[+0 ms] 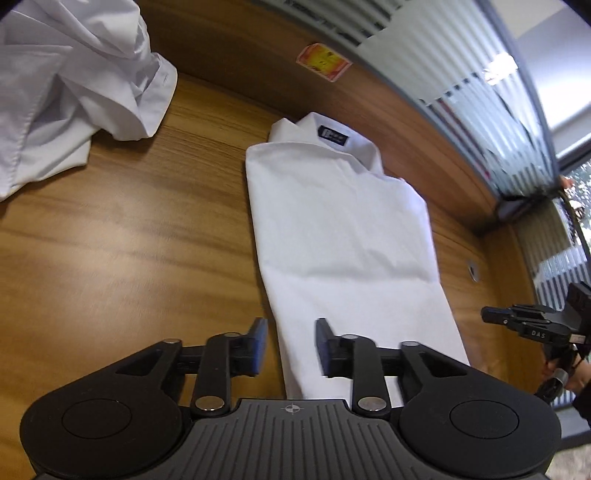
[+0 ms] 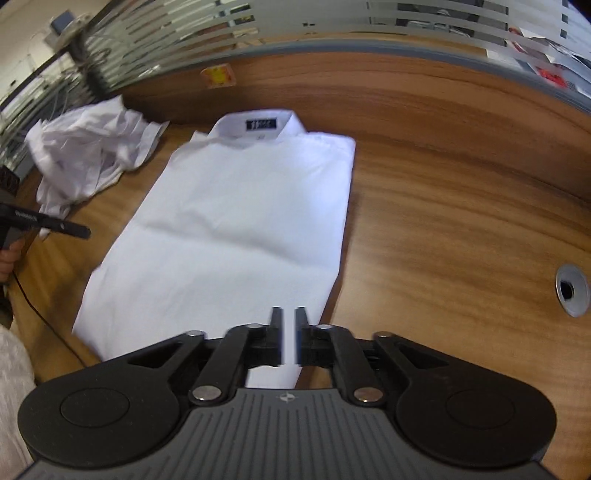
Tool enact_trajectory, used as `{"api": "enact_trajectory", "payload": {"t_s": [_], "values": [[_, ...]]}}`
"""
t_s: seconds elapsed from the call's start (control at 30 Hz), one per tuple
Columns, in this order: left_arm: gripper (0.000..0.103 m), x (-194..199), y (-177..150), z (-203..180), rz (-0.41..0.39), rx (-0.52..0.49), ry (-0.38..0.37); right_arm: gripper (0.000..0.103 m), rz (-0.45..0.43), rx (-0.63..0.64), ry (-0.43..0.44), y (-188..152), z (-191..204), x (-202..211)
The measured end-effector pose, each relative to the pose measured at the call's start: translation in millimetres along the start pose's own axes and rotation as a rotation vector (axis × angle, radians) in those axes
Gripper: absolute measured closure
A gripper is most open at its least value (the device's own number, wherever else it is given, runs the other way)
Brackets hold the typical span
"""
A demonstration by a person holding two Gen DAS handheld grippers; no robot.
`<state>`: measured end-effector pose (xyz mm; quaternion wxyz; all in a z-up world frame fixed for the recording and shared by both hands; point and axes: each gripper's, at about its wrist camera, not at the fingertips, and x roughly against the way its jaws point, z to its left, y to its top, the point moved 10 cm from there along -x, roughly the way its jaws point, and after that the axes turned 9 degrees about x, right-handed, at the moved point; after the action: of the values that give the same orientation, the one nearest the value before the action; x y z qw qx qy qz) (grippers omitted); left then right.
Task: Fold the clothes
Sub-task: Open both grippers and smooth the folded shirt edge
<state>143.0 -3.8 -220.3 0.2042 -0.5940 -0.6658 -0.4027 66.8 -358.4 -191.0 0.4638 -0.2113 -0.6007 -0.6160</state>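
Wood-grain surface (image 1: 129,240) is filling both views, backed by a low wooden wall and frosted, striped glass panels (image 2: 332,22) behind it. A white shirt (image 1: 343,236) is lying flat on the surface, folded into a long narrow rectangle, with its collar at the far end and a dark label (image 2: 261,124) showing inside the collar. Its near hem is running under both cameras.

The left gripper (image 1: 291,347) is hovering over the near left corner of the shirt; its jaws are standing wide apart, blue pads (image 1: 260,341) facing each other, holding nothing. The right gripper (image 2: 289,336) is hanging over the near right part of the hem, its jaws drawn close with only a thin slit between them; whether cloth is pinched in that slit cannot be told.

A second white shirt (image 1: 70,85) is lying crumpled in a heap to the left of the folded one, well apart from it. An orange sticker (image 1: 323,61) is sitting on the wooden wall beyond the collar. A round metal cable hole (image 2: 571,291) is set into the surface to the right of the shirt. Part of a hand (image 2: 9,258) is showing at the left edge of the right view, gripping a handle.
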Motion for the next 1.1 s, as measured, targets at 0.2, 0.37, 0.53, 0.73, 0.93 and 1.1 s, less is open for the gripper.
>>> {"api": "enact_trajectory", "payload": {"t_s": [0.2,0.37,0.53,0.73,0.93,1.1], "values": [[0.051,12.7,-46.4,-14.8,0.007,-0.154,0.022,0.074,0.015,0.057,0.012,-39.5,37.5,11.2],[0.05,4.4,-89.6,-29.4,0.075,-0.322,0.02,0.064,0.045,0.127,0.006,-74.4,64.5,7.6],[0.044,-7.8,-119.6,-32.9,0.123,-0.383,0.036,0.054,0.058,0.192,-0.017,-87.7,70.0,4.6],[0.044,-16.8,-137.1,-41.0,0.105,-0.464,0.057,0.051,0.07,0.267,-0.047,-100.2,73.6,1.5],[0.045,-26.2,-140.4,-44.6,0.075,-0.522,0.111,0.051,0.043,0.292,-0.015,-97.8,76.0,-6.2],[0.056,-34.0,-144.3,-47.5,0.047,-0.587,0.175,0.051,0.015,0.308,0.017,-94.4,77.9,-13.0]]}}
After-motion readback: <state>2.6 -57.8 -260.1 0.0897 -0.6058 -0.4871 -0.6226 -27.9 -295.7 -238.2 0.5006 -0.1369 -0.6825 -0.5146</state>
